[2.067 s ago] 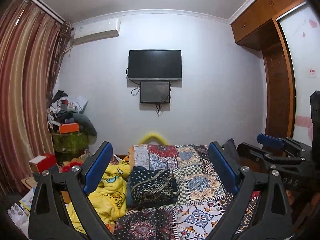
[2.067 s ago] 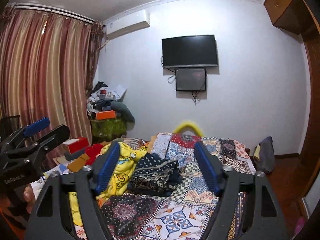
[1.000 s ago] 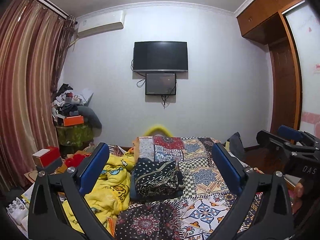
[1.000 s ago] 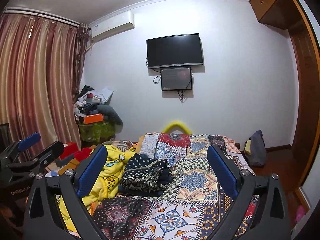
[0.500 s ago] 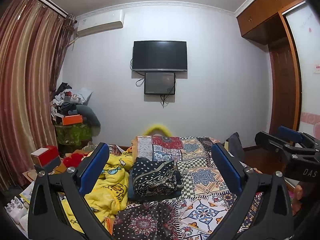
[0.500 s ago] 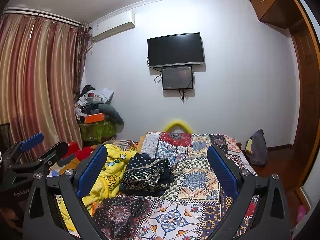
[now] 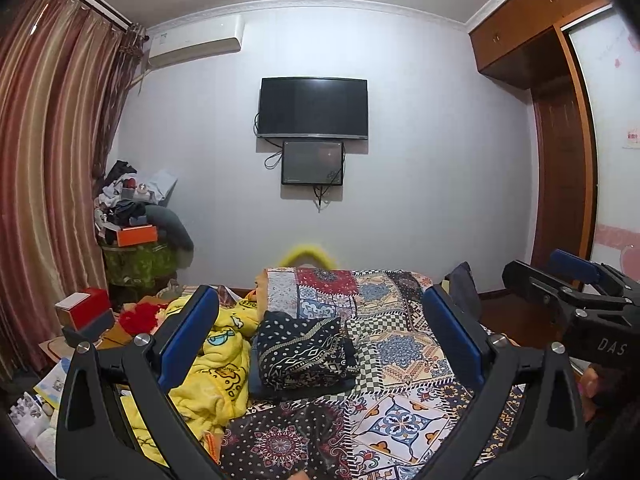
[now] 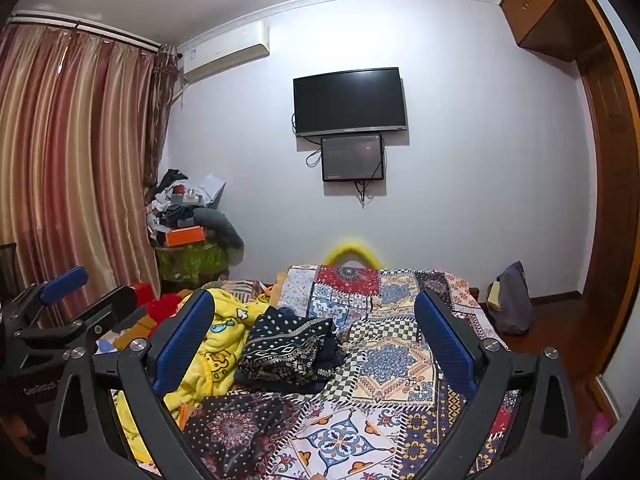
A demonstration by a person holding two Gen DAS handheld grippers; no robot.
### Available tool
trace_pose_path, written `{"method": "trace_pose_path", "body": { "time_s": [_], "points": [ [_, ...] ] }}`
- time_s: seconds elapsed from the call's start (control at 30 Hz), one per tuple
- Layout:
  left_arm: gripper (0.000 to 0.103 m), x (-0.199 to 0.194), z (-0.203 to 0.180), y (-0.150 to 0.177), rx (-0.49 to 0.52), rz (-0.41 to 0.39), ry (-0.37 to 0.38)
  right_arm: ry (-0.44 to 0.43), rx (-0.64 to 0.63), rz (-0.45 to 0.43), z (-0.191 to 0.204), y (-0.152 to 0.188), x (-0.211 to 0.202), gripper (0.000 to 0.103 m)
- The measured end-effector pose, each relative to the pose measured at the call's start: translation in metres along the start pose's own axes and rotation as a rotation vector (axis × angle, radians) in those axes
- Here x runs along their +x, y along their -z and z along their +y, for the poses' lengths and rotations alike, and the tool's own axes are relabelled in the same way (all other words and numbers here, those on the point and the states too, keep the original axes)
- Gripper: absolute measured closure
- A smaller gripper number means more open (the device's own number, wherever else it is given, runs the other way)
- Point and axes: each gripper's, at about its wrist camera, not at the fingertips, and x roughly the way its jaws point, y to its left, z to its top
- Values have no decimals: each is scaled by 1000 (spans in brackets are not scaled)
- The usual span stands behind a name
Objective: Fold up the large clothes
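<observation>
Both black claws, left claw and right claw, hang wide open and empty above the dark dotted folded cloth on the patchwork bed, ready to grab.

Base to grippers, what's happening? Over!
Left gripper open, empty. Right gripper open, empty. Dark patterned garment sits folded on the bed, untouched. Yellow blanket bunched beside it.

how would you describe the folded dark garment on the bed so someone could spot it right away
Start at the bed with the patchwork patterned bedspread below the wall-mounted black television. On its left half lies the folded dark navy garment with white dots and geometric bands. The crumpled yellow cartoon-print blanket beside it is bright and unfolded; the garment is dark and neatly squared.
</observation>
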Motion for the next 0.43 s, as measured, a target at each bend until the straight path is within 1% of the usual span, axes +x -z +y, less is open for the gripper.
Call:
{"method": "trace_pose_path", "body": {
  "time_s": [0.43],
  "points": [
    [1,0,1,0,-6,2,10,5,-17,6,0,-1,3,3]
  ]
}}
